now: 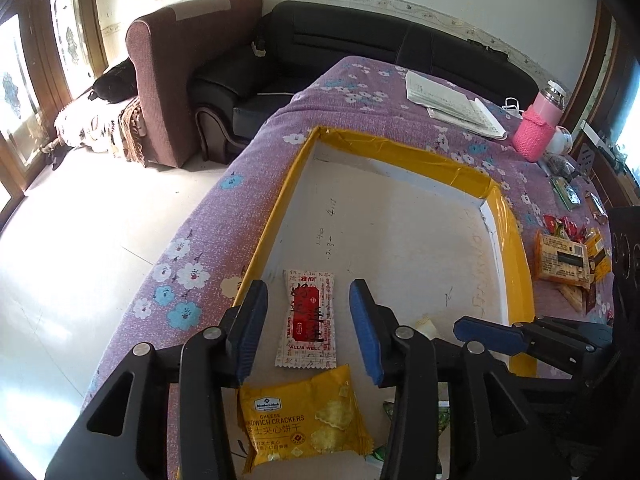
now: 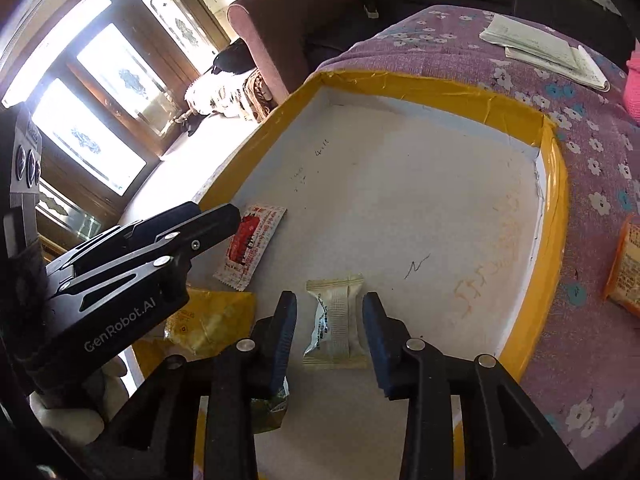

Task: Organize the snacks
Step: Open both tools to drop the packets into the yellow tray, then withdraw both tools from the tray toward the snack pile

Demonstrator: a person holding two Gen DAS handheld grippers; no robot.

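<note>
Green wrapper (image 2: pixel 276 404) half hidden under right gripper's left finger; print unreadable. Yellow cracker packet (image 1: pixel 304 416) partly covered by left gripper's fingers in left view. Snack pile (image 1: pixel 568 252) on floral cloth (image 1: pixel 192 272) cut off by frame edge.

Left gripper (image 1: pixel 310 330) spread wide, holding nothing, poised over red-and-white sachet (image 1: pixel 308 318) lying in yellow-rimmed tray (image 1: pixel 404 148).

Right gripper (image 2: pixel 330 344) spread wide, empty, fingers either side of cream sachet (image 2: pixel 336 320) on tray floor; contact unclear.
</note>
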